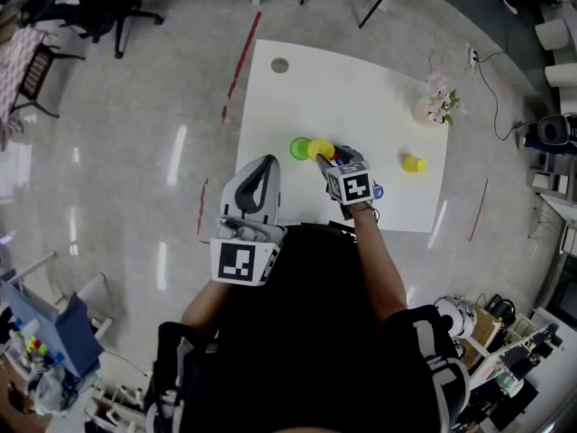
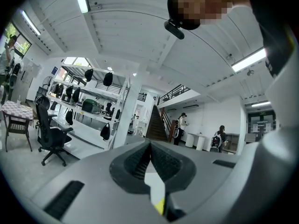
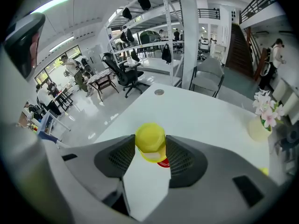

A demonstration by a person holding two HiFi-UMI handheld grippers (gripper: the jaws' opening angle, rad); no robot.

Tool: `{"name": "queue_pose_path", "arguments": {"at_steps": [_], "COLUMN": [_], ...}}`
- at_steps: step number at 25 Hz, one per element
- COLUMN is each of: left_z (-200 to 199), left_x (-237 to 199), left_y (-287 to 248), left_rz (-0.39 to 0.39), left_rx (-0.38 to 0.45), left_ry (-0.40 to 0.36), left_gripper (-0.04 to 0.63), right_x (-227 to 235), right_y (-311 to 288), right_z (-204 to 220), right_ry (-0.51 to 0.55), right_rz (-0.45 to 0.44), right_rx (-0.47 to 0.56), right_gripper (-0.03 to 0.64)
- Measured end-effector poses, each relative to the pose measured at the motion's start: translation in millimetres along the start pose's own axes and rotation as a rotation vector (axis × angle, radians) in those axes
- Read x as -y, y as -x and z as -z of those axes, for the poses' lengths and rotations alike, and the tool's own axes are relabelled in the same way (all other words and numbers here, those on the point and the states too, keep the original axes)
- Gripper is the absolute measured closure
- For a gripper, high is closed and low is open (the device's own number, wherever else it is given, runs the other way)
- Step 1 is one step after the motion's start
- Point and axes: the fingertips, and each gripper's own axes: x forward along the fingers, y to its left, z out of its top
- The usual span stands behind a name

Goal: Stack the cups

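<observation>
On the white table point(image 1: 361, 97) a green cup point(image 1: 298, 148) stands beside a yellow cup point(image 1: 319, 148). My right gripper point(image 1: 325, 158) is shut on that yellow cup point(image 3: 150, 141), which is upside down with a jaw against each side. Just under it shows a bit of a red cup point(image 3: 162, 163). A second yellow cup point(image 1: 413, 162) stands alone to the right, and a blue cup point(image 1: 378, 190) peeks out beside my right hand. My left gripper point(image 1: 263, 164) hovers level at the table's near left edge. Its jaws point(image 2: 150, 146) meet at the tips with nothing between them.
A vase of pink flowers point(image 1: 437, 105) stands at the table's far right corner. A small grey disc point(image 1: 279, 65) lies near the far left corner. Office chairs point(image 1: 99, 12) and shelving stand beyond the table, and cables point(image 1: 491, 70) trail on the floor to the right.
</observation>
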Motion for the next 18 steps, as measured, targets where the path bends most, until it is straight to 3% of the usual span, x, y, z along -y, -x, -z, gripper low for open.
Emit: {"name": "queue_pose_path", "arguments": {"at_steps": [6,8,18], "left_z": [3.9,3.6,0.3], "left_x": [-6.7,-8.9,5.4], "left_y": [-2.3,-2.7,-7.6], "left_rz": [0.006,0.009,0.03], "left_rx": [-0.004,-0.002,-0.007], "left_ry": [0.006,0.009,0.004], "left_gripper": [0.574,0.574,0.574], "right_x": [-1.8,-4.1,5.6], "right_y": [-8.4,-11.2,10.3], "right_z": [-0.9,-1.8,-12.6], "right_ry": [-0.008,-0.009,-0.043], "right_rz": [-0.004,-0.011,0.0], "right_rx": [-0.002,-0.001,0.062], "right_gripper": [0.386,0.356,0.354]}}
